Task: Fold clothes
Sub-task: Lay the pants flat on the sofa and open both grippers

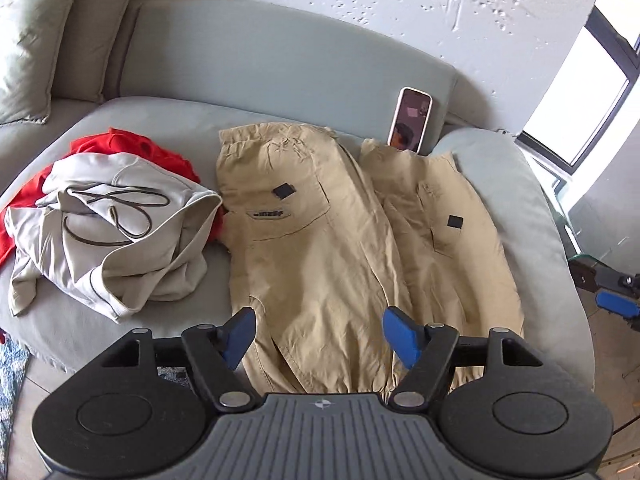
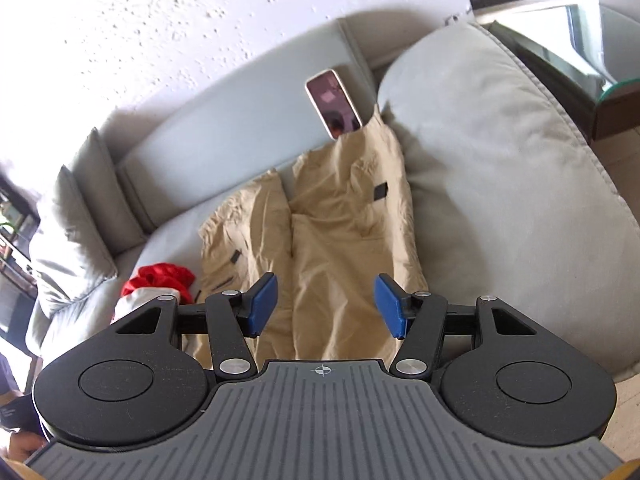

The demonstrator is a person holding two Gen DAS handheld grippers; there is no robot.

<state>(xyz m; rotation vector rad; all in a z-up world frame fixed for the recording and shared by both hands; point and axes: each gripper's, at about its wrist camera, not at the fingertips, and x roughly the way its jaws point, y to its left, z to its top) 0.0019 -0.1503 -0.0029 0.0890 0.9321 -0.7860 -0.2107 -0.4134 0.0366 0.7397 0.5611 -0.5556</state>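
Observation:
Tan cargo trousers [image 1: 320, 248] lie spread flat on the grey sofa seat [image 1: 192, 116], waist toward the backrest, both legs running toward me. My left gripper [image 1: 319, 338] is open and empty, hovering over the left leg's lower part. In the right wrist view the trousers [image 2: 340, 248] lie below my right gripper [image 2: 325, 307], which is open and empty above the right leg. The right gripper's blue tip [image 1: 616, 304] also shows at the right edge of the left wrist view.
A crumpled beige garment with a dark drawstring [image 1: 116, 224] lies on a red garment [image 1: 132, 148] at the left. A phone [image 1: 410, 120] leans on the backrest. A grey cushion [image 2: 500, 184] sits right of the trousers. A glass side table [image 2: 592, 52] stands beyond it.

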